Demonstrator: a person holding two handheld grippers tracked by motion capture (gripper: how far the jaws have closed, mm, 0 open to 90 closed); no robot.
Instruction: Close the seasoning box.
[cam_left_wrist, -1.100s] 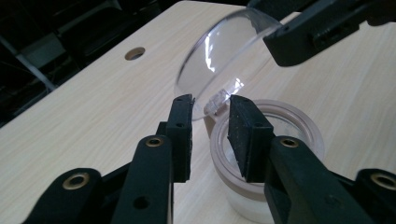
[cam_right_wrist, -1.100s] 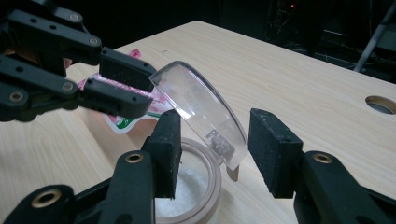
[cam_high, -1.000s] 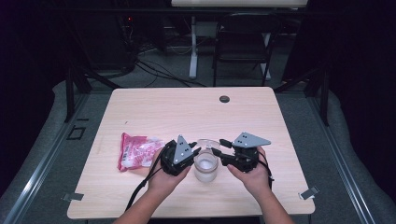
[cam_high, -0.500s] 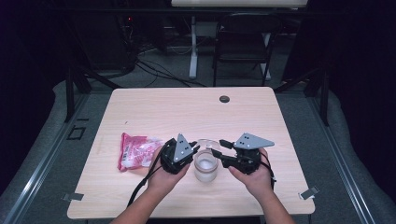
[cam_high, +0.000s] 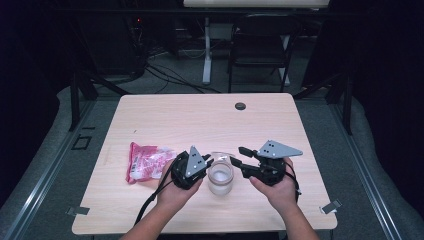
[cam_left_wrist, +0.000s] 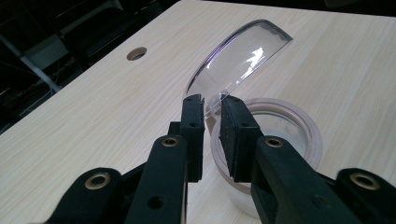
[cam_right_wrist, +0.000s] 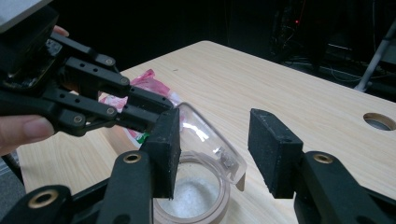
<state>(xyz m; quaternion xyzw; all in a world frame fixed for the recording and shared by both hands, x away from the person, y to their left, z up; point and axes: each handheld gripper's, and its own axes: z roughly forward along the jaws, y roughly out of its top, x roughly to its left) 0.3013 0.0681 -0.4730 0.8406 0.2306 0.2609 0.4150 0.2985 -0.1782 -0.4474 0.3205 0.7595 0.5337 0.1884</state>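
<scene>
Light wooden table with clear jar and pink packet.

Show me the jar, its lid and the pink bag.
jar (cam_high: 220, 180), high view, on its clear side wall.
lid (cam_left_wrist: 243, 58), left gripper view, on the middle of the clear dome.
pink bag (cam_high: 142, 162), high view, on its middle.

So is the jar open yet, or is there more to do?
The jar already looks open: its clear lid is tipped up off the rim, with white powder showing inside. In hand: the left gripper pinches the lid's edge between its jaws. The right gripper hovers open above the jar, holding nothing. The pink packet lies untouched on the table, so it probably comes next.
</scene>
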